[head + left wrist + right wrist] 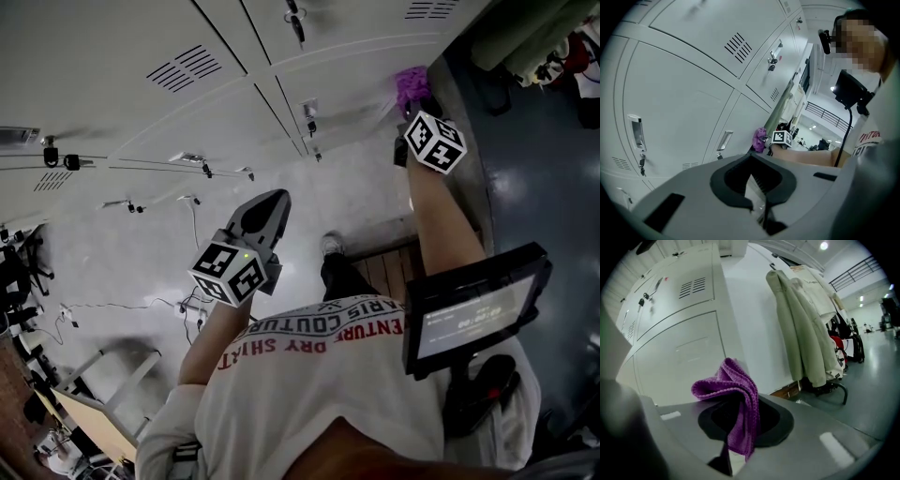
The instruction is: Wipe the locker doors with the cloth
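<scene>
only right gripper view shows right claw (pixel 739 430) pinching cloth (pixel 736 394).

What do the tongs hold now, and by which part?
Right tongs pinch the purple cloth by one bunched end. Left tongs are shut and empty.

Cloth (pixel 736 399): purple, knitted, crumpled; clamped in right gripper (pixel 736 446), folds hanging over jaws, close to lower door. Locker doors (pixel 677 352): pale grey, shut, louvred vents, recessed handles, keys in locks.
</scene>
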The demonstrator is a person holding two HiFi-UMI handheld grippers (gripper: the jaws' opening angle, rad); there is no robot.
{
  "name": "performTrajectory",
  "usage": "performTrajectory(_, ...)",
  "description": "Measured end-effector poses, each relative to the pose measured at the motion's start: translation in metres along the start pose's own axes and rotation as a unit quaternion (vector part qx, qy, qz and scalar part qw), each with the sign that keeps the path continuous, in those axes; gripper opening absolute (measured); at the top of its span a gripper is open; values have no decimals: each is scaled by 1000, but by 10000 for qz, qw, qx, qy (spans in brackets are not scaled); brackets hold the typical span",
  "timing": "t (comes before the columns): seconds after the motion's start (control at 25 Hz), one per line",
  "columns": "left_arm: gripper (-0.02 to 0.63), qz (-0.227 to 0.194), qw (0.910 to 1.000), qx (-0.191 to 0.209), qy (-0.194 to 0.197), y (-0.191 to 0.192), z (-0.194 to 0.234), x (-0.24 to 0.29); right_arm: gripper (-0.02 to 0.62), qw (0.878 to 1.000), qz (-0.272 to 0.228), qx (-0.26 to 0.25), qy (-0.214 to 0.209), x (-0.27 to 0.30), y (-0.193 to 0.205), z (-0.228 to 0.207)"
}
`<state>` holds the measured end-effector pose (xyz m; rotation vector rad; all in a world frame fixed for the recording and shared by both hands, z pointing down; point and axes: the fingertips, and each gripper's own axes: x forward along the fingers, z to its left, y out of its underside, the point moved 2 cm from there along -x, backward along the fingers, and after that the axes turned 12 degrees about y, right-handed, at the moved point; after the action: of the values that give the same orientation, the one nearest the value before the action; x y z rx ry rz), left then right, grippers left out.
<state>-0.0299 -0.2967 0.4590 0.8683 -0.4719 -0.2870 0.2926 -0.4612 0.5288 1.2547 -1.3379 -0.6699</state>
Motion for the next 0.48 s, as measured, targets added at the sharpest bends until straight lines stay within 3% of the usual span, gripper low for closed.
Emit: performTrajectory(0.48,2,-31,10000,-23,48,1,-5,0,66,9999,-69,-66,-94,-9,-2,-2)
